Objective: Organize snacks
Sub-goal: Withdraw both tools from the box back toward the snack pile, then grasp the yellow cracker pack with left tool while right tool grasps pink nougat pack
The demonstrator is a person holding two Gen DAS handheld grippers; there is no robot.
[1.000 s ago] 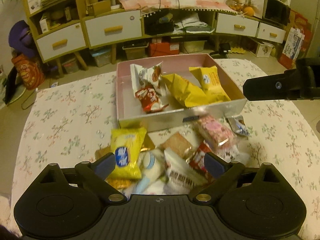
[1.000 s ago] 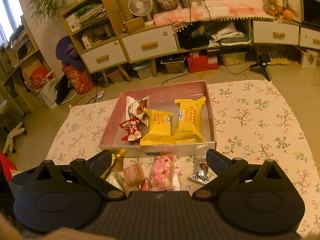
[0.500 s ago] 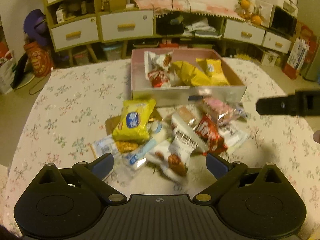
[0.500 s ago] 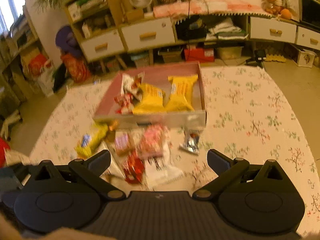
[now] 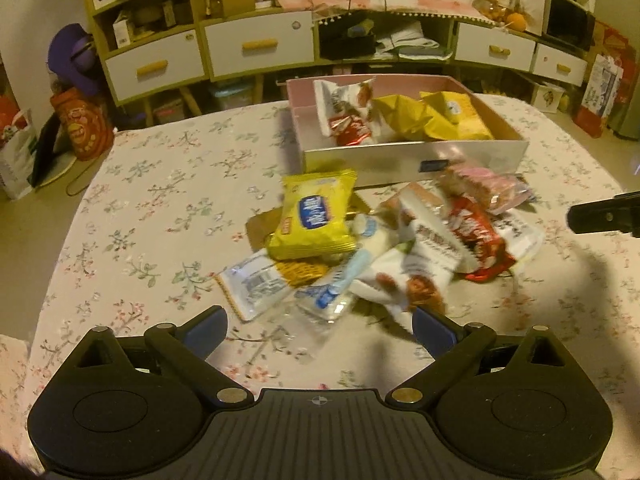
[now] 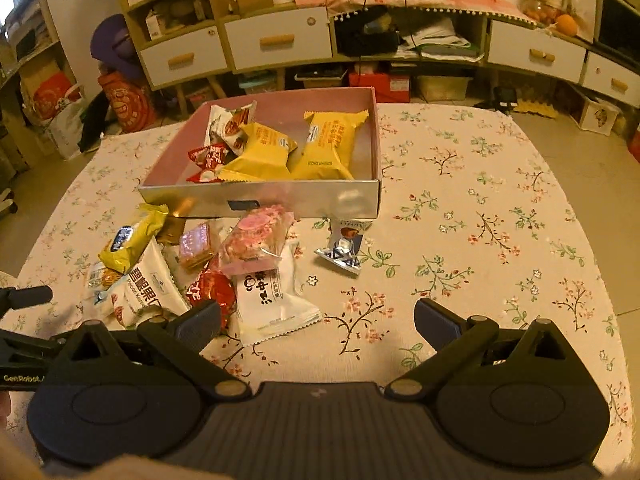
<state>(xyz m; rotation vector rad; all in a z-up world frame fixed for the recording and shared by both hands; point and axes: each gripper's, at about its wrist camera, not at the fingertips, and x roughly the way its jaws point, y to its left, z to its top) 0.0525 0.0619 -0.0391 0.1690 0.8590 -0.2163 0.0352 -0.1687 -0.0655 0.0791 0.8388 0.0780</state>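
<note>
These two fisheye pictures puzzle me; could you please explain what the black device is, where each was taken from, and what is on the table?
Each picture comes from a camera on a hand-held two-finger gripper, looking along its fingers. A person holds one in each hand. The left gripper and right gripper are both open and hold nothing. On the floral tablecloth stands a pink box with a few snack packets inside. In front of it lies a loose pile, including a yellow packet and a white packet.

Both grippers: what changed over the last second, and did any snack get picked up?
Both grippers pulled back from the pink box, so the loose snack pile now lies farther ahead. The left gripper and right gripper are open and empty; nothing was picked up. The box's snacks and the pile look unmoved.
</note>
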